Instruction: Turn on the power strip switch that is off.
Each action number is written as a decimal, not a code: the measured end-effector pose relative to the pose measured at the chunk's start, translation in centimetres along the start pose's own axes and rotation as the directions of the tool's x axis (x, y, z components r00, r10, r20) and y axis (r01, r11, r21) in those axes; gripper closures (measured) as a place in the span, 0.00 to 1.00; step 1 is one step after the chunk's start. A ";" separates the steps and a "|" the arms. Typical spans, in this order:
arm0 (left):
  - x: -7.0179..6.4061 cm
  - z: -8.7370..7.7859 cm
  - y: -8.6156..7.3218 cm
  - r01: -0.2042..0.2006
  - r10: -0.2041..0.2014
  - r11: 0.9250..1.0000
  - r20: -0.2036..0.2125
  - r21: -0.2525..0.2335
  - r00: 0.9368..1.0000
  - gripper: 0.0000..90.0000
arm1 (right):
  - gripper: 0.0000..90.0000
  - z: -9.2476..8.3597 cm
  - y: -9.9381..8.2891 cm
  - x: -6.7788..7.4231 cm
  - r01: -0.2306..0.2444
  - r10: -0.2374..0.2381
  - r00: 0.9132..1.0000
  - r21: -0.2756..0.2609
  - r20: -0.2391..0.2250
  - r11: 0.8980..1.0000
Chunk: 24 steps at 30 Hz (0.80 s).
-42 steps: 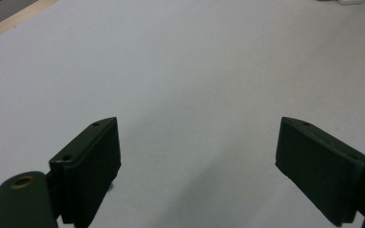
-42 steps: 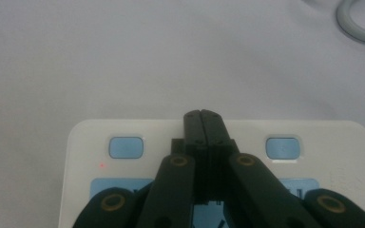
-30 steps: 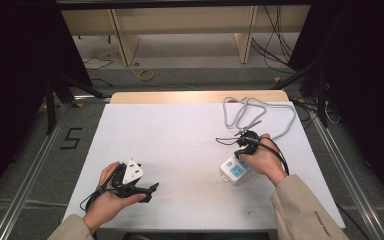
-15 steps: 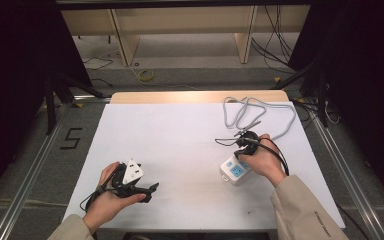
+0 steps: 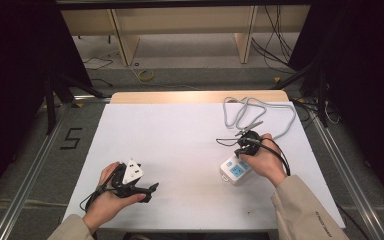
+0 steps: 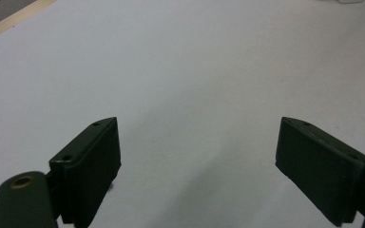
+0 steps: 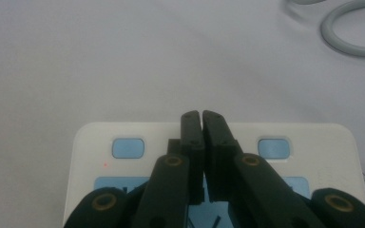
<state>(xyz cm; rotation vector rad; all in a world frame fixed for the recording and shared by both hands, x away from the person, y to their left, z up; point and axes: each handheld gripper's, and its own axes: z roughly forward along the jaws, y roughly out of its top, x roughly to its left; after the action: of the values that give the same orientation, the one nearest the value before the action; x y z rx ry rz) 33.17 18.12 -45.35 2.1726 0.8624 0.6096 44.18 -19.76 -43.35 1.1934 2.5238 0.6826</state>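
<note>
Jaws of the left gripper [image 6: 197,156] stand wide apart over bare white table [image 6: 195,61], with nothing between the pads [image 6: 90,161]. From above, that gripper [image 5: 147,190] lies low near the table's near-left corner, gripped by the left hand [image 5: 107,197], its jaws pointing toward the table's middle and a white three-cornered plate [image 5: 131,171] on top.

The right gripper [image 7: 202,118] has its jaws pressed together, tips touching, nothing visibly held. They sit directly over a white power strip [image 7: 95,142]: one pale blue button [image 7: 128,147] lies to the left of the fingers, another [image 7: 273,148] to the right, and a blue panel runs beneath them. Whether the tips touch the strip's face is hard to tell.

From above, the right hand [image 5: 265,162] holds that gripper [image 5: 247,142] over the strip [image 5: 235,171] at the table's right side. Beyond the fingers, a grey cord [image 5: 257,112] lies in loose loops toward the far-right corner; a bend of it [image 7: 347,31] shows ahead and to the right of the jaws.
</note>
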 end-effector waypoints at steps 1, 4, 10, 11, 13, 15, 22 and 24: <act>0.0 0.0 0.0 0.000 0.000 1.000 0.000 0.000 1.000 0.16 | 0.98 -0.1 0.0 0.0 0.000 0.000 1.000 -0.003 0.000 1.000; 0.0 0.0 0.0 0.000 0.000 1.000 0.000 0.000 1.000 0.16 | 0.96 -0.3 -0.2 0.1 0.001 -0.001 1.000 -0.009 0.002 1.000; 0.0 0.0 0.0 0.002 -0.002 1.000 -0.001 0.002 1.000 0.16 | 0.93 -0.7 -0.4 0.1 -0.002 0.002 1.000 -0.034 0.002 0.999; 0.0 0.0 0.0 0.002 -0.002 1.000 -0.001 0.003 1.000 0.16 | 0.92 -0.7 -0.5 0.2 -0.006 0.006 1.000 -0.038 -0.003 0.999; 0.0 0.0 0.0 0.006 -0.006 1.000 -0.001 0.000 1.000 0.16 | 0.91 -0.8 -0.7 0.2 -0.003 0.003 1.000 -0.044 -0.005 0.999; 0.0 0.0 0.0 0.004 -0.004 1.000 -0.002 0.002 1.000 0.16 | 0.91 -0.9 -0.9 0.2 -0.003 0.003 1.000 -0.051 -0.003 0.999; 0.1 -0.1 -0.1 0.001 -0.001 1.000 -0.002 0.007 1.000 0.16 | 0.87 -1.4 -1.5 0.2 -0.013 0.012 1.000 -0.090 -0.010 0.996; 0.0 -0.1 -0.1 0.005 -0.005 1.000 -0.003 0.003 1.000 0.16 | 0.86 -1.6 -1.7 0.3 -0.017 0.015 1.000 -0.093 -0.013 0.995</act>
<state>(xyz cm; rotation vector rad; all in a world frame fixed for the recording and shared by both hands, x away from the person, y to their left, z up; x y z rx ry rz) 33.13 18.23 -45.39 2.1726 0.8705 0.6095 42.23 -20.98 -42.86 1.1821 2.4648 0.8048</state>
